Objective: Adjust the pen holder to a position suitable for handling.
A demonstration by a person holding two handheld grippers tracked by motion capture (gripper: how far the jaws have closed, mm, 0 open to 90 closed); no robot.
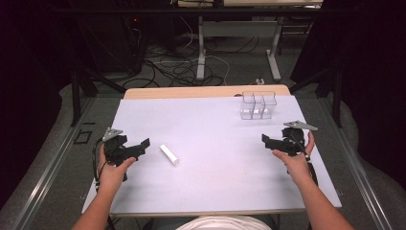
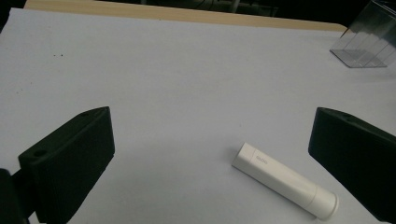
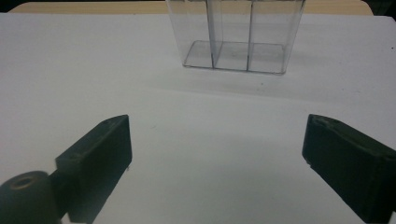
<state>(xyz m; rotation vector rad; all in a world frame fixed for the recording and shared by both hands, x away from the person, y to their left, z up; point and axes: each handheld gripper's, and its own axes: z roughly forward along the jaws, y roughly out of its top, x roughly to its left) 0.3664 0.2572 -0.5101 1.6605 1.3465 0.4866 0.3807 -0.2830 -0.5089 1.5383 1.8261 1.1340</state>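
Observation:
A small white cylinder (image 1: 169, 154) lies flat on the white table top (image 1: 210, 129), left of centre. My left gripper (image 1: 143, 143) is open just left of it; in the left gripper view the cylinder (image 2: 285, 180) rests on the table between the spread jaws, nearer the right one, with nothing gripped. A clear plastic organizer with three compartments (image 1: 258, 105) stands at the back right, empty. My right gripper (image 1: 265, 139) is open in front of it, holding nothing; the organizer (image 3: 233, 37) stands straight ahead in the right gripper view.
The table's wooden back edge (image 1: 206, 91) shows beyond the white sheet. Behind it are desk legs (image 1: 201, 48) and loose cables (image 1: 167, 67) on the floor. A metal rail (image 1: 48, 167) runs along the left side.

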